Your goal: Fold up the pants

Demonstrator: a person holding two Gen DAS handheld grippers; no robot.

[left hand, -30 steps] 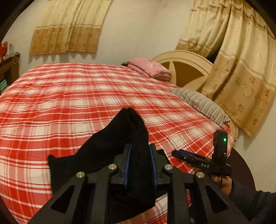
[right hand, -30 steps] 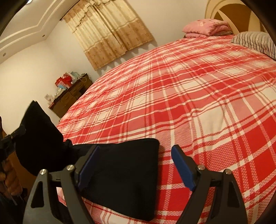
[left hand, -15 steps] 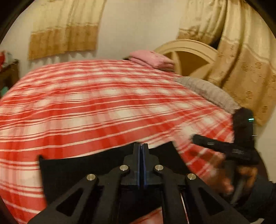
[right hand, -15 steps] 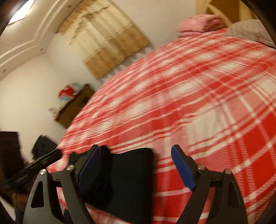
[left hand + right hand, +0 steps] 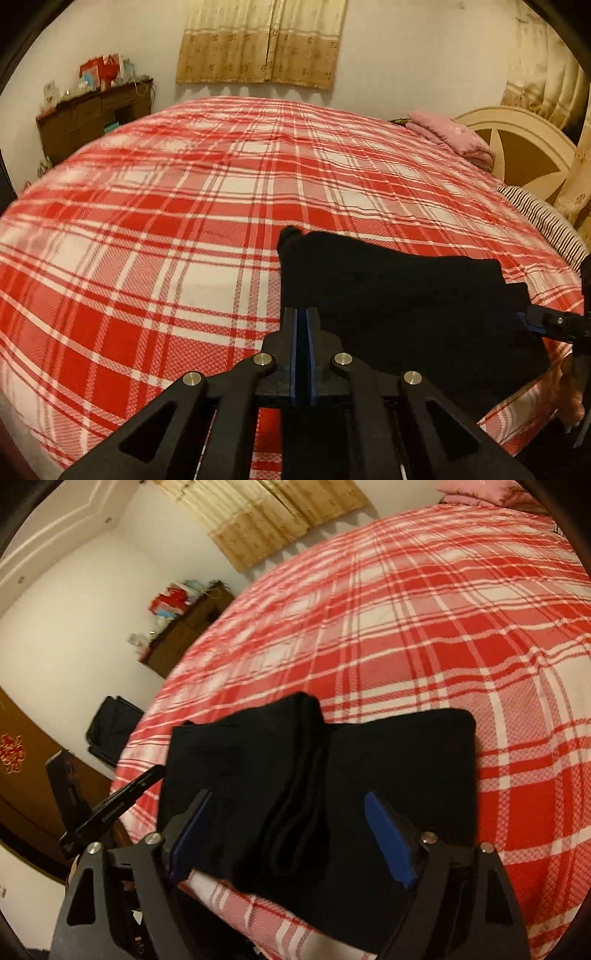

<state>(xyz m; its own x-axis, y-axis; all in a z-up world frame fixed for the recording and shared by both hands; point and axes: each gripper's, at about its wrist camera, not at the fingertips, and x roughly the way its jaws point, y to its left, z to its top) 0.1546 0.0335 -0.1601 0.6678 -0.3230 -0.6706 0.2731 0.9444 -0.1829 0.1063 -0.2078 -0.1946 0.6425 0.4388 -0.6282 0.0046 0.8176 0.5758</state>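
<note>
Black pants lie folded in a compact stack near the front edge of the red plaid bed. In the right wrist view the pants show a folded layer on the left over a flat part on the right. My left gripper is shut with its blue pads together and nothing visibly between them, at the left edge of the pants. My right gripper is open, its jaws spread above the pants. It also shows at the right edge of the left wrist view.
A pink folded blanket and a striped pillow lie by the cream headboard. A dark wooden dresser stands at the far left. A black bag sits on the floor beside the bed.
My left gripper let go of the raised pants fold and shut empty. The fold now lies flat on the stack. The right gripper moved in over the pants, still open.
</note>
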